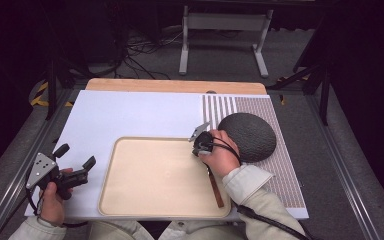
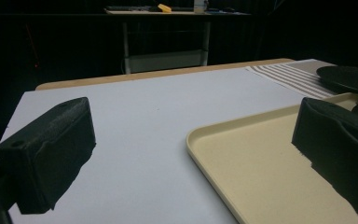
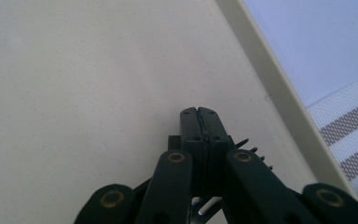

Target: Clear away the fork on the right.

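High view: right gripper [image 1: 200, 136], jaws pressed together on nothing, hovers over the empty beige plastic tray's [image 1: 130, 200] far corner; left gripper [image 1: 75, 161] waits spread beside it, nothing loaded yet

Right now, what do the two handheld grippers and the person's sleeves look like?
Left gripper: black, chunky foam-like pads, a grey three-cornered plate with dark holes. Right gripper: slim black jaws on linked bars with brass-coloured pivots, grey plate on top. Black cables trail from both. Sleeves are pale cream with buttoned-looking cuffs.
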### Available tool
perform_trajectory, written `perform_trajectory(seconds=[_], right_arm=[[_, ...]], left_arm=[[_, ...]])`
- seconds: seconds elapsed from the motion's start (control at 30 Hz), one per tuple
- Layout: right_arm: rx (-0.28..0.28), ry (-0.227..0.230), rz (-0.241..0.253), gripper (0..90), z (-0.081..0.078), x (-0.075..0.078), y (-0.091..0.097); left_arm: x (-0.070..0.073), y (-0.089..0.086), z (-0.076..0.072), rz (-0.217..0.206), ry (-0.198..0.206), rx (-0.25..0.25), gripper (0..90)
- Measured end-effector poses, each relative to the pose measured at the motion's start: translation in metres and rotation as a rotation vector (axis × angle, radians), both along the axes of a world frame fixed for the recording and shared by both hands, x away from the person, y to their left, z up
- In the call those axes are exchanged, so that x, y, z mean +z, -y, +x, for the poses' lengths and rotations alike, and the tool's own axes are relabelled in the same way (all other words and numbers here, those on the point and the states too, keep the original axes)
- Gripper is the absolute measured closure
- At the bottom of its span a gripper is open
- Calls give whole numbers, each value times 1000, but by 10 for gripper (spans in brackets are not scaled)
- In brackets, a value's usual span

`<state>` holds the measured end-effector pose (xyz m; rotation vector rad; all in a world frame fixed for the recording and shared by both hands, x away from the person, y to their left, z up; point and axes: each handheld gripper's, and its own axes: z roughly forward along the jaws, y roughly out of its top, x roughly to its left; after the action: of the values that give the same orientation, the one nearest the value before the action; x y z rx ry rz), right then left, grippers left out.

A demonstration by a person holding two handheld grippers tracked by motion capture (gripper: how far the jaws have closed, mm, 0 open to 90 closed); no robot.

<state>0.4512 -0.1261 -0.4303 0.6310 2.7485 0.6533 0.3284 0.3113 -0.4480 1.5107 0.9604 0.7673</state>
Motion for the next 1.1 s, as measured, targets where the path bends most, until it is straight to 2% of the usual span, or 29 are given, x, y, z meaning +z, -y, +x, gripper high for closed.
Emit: perform_trajectory(seconds=[0.17, 0.5, 0.9, 1.1], right_arm=[[-24, 12, -5, 900, 2, 1, 6], [-91, 8, -10, 900, 6, 1, 23], [-119, 5, -19, 900, 7, 3, 33], [-126, 4, -3, 900, 7, 5, 35]], left_arm=[[0, 0, 0, 1, 0, 0, 0], [0, 0, 0, 2, -3, 0, 0], [-1, 1, 0, 1, -5, 2, 0], [-1, 1, 0, 2, -7, 1, 0]])
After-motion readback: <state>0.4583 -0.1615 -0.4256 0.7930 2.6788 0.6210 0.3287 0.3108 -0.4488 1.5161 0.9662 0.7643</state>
